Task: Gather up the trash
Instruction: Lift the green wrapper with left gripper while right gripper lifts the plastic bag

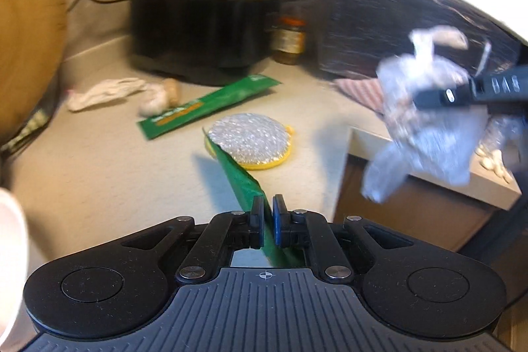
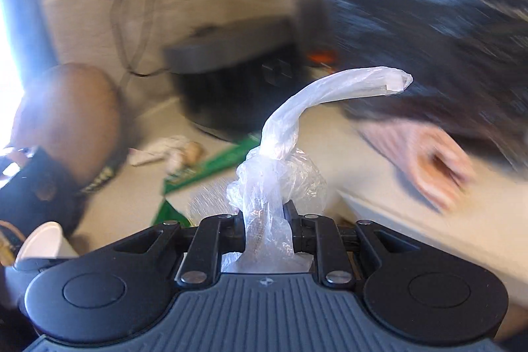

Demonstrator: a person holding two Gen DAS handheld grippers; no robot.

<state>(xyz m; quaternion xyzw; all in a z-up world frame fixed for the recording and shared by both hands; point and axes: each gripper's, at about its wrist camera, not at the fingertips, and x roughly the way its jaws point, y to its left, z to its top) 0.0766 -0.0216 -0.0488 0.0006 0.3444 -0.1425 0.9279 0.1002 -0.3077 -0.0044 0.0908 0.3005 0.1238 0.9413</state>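
Where the right wrist view smears, much is hard to read: the dark cooker [image 2: 231, 78], a pink shape at the right that may be cloth, and the brown rounded thing at the left edge all blur; a white cup [image 2: 43, 241] is cut off at the lower left. In the left wrist view the far end of the green wrapper [image 1: 246, 183] hides part of the round scrubber [image 1: 250, 141], and the clear bag [image 1: 425, 121] is blurred at the right.

The left tongs [image 1: 268, 213] point down over the surface [image 1: 99, 174], pinched tight on the near end of the wrapper, which rises edge-on between the pads; a second green wrapper [image 1: 208, 104] lies flat beyond. The right tongs [image 2: 265, 220] are closed on the bag [image 2: 277, 174] just under its knot, its twisted tail arching up and right; seen from the left, the bag hangs clear of the surface.
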